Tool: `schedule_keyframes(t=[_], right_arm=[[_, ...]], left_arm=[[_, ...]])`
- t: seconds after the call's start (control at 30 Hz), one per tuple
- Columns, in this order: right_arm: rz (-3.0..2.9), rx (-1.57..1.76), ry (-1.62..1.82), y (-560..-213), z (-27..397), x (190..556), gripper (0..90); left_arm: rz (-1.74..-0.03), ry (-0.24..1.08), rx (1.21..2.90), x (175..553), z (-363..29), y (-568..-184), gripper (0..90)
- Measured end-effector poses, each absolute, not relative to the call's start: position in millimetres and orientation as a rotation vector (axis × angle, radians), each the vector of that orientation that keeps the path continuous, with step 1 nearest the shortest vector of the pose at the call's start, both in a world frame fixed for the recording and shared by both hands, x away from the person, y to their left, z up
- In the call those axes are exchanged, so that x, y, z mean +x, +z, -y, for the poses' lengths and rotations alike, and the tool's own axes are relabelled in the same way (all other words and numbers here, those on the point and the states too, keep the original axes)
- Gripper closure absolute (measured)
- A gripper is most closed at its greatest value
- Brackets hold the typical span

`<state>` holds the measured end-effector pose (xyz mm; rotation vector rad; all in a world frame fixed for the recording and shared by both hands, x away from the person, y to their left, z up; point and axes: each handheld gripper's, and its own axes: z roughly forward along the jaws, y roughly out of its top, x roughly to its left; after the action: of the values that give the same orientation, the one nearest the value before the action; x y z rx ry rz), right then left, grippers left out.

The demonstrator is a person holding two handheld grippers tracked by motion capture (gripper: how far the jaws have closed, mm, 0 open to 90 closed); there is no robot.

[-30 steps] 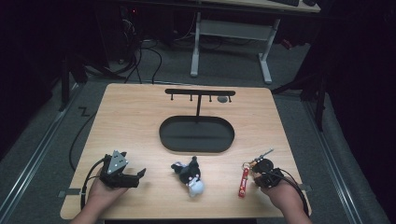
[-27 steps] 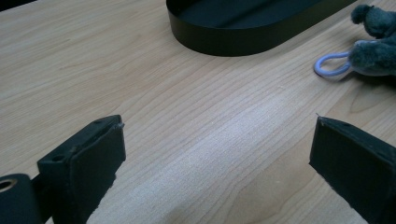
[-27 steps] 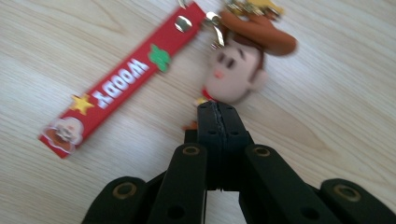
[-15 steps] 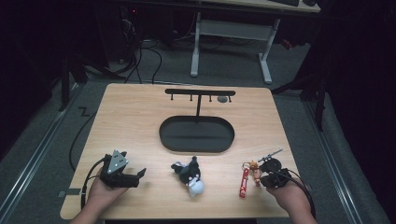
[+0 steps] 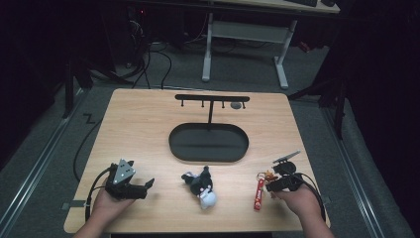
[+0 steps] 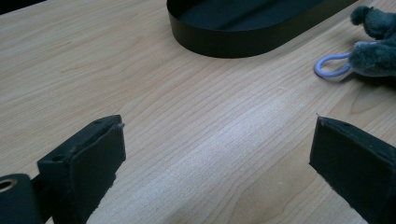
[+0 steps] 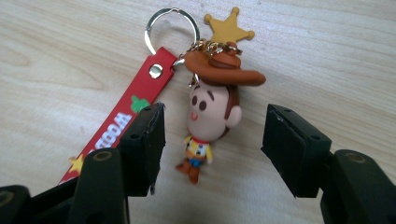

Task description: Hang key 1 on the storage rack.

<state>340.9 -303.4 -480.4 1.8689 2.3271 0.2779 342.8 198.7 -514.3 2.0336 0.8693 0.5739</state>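
Close up we see our right tongs (image 7: 210, 140), just opening, straddle the cowboy keychain (image 7: 210, 112) untouched; from above, left tongs (image 5: 148, 184) gape over bare tabletop (image 5: 143, 129) near its edge.

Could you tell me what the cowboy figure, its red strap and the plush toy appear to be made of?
Cowboy figure: likely soft moulded rubber or vinyl, with smooth, matte, rounded painted shapes. Red strap: looks like faux leather or rubbery plastic, flat with printed lettering and a metal rivet; which one is unclear. Ring: shiny metal. Plush toy: fuzzy fabric, with a fluffy pile in the left gripper view.
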Motion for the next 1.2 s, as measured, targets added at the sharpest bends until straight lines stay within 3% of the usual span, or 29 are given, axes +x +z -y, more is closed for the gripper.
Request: schedule_keyframes(t=[0.27, 0.5, 0.8, 0.93, 1.2], right_arm=[[-2.347, 1.875, 0.240, -487, 300, 353, 43.7], [-2.361, 1.885, 0.196, -489, 302, 357, 53.2], [-2.371, 1.860, 0.190, -489, 299, 359, 55.9], [-2.388, 1.841, 0.183, -488, 297, 360, 64.5], [-2.413, 1.801, 0.162, -485, 293, 360, 65.9]], left_arm=[[-0.866, 0.573, 2.032, 343, -200, -513, 3.9], [-0.868, 0.573, 2.028, 343, -201, -513, 3.9], [-0.868, 0.570, 2.031, 343, -200, -513, 3.9], [-0.867, 0.569, 2.034, 343, -200, -513, 4.0], [-0.871, 0.562, 2.032, 343, -201, -513, 4.3]])
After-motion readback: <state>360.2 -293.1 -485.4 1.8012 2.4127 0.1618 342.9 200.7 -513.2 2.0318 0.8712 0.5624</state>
